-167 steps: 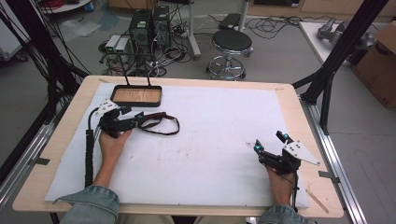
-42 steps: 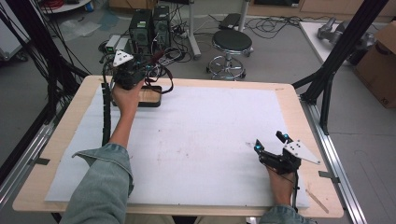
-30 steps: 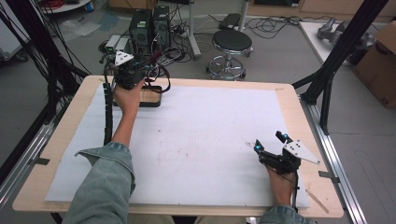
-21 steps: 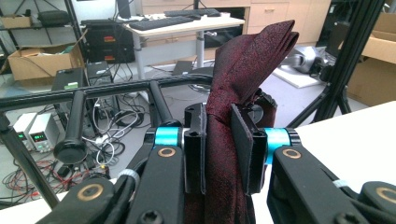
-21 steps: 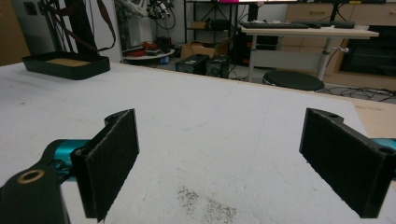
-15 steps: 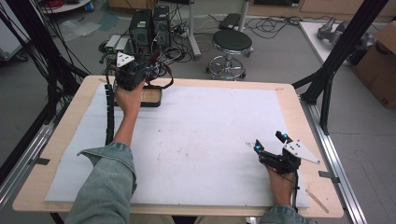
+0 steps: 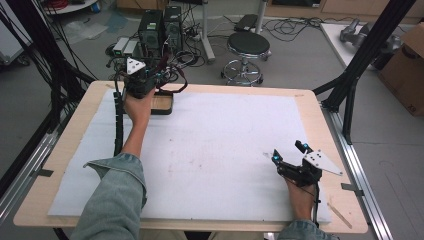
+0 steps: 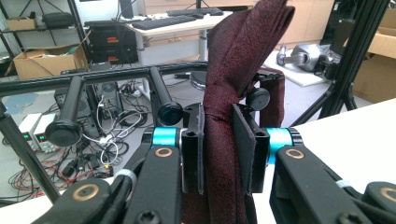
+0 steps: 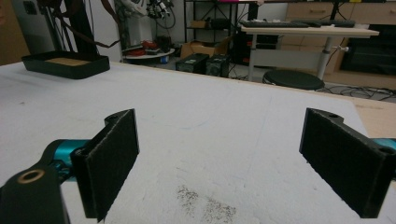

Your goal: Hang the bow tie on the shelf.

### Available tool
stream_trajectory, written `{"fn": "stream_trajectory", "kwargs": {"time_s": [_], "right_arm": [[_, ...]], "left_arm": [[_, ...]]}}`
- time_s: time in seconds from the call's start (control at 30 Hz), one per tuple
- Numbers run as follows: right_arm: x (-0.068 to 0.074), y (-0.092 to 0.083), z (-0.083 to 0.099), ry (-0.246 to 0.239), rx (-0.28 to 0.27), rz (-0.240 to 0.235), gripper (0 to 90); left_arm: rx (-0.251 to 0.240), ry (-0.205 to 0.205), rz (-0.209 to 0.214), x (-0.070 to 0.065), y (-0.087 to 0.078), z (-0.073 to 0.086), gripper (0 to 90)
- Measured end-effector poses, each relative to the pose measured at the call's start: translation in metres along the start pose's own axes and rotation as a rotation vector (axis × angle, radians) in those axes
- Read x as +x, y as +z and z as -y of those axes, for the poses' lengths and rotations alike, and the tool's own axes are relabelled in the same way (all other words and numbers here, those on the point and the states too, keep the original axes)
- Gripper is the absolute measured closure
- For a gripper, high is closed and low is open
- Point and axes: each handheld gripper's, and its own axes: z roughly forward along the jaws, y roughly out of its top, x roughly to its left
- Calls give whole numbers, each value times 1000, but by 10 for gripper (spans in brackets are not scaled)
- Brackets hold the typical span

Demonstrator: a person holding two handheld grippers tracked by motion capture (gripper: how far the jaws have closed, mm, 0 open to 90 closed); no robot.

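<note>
Tie (image 8: pixel 233 70) is clamped in left tongs (image 8: pixel 219 144), held up at the rack's pegs (image 8: pixel 70 112) over the black tray (image 7: pixel 162 104) at the table's (image 7: pixel 300 100) far-left corner. Fabric is folded double between the pads, probably so the loop can hang over a peg. Pads have just eased a touch, cloth still pinched. Right tongs (image 9: pixel 233 163) rest on the near-right of the table, jaws wide apart, nothing between: parked out of the way.

place: lab | evidence: computer towers (image 7: pixel 160 27), floor cables (image 7: pixel 295 27), stool (image 7: pixel 248 45)
</note>
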Motion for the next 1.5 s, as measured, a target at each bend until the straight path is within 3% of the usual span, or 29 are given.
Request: {"fn": "stream_trajectory", "kwargs": {"time_s": [0.5,0.9,1.13,1.5], "right_arm": [[0,0,0,1,0,0,109],[0,0,0,2,2,0,110],[1,0,0,0,2,2,109],[1,0,0,-1,3,4,109]], "left_arm": [[36,-2,-11,2,3,10,687],[49,3,9,3,3,15,651],[52,7,27,3,-5,18,619],[36,-4,44,12,-32,20,574]]}}
